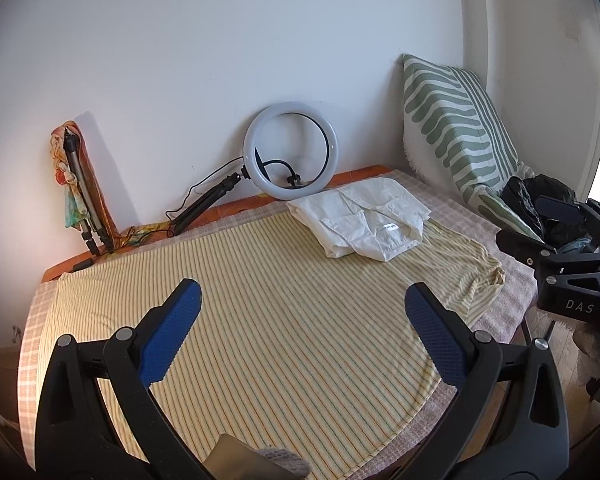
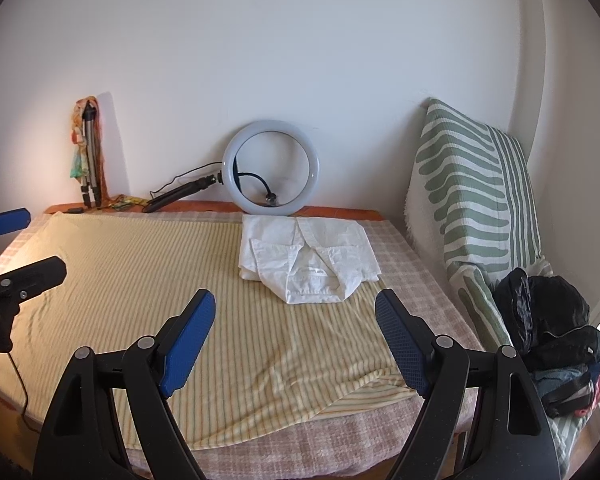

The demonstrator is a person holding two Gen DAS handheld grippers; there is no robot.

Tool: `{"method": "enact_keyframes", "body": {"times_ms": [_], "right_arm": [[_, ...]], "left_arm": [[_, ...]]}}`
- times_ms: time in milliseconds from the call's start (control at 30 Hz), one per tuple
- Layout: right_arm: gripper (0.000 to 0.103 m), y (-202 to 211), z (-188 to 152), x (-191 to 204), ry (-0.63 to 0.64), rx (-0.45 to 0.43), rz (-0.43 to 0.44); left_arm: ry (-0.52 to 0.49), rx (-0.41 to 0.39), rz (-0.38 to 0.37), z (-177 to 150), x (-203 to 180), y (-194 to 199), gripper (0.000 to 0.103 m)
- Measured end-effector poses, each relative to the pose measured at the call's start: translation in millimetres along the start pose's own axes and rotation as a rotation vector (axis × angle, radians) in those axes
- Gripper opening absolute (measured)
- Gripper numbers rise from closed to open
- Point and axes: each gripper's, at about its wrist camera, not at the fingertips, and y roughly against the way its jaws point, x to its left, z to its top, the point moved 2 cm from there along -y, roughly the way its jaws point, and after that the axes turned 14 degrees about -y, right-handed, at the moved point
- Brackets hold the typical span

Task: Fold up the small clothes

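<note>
A yellow striped garment lies spread flat over the table. A folded white shirt rests on its far edge. My left gripper hovers open above the striped garment, with nothing between its blue pads. My right gripper also stands open over the garment's right part, just short of the white shirt, with nothing between its pads. The left gripper shows at the left edge of the right wrist view. Only the right gripper's black body, at the right edge, shows in the left wrist view.
A pink checked cloth covers the table. A ring light on a small tripod leans on the back wall. A folded tripod with a scarf stands at back left. A green patterned cushion and dark bags sit on the right.
</note>
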Motion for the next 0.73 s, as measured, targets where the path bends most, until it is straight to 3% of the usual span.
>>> {"method": "enact_keyframes", "body": {"times_ms": [733], "right_arm": [[0.082,-21,-8,1,-0.001,0.040,0.008]], "left_arm": [[0.031,0.033,-0.023,-11,3,-19,0.103]]}}
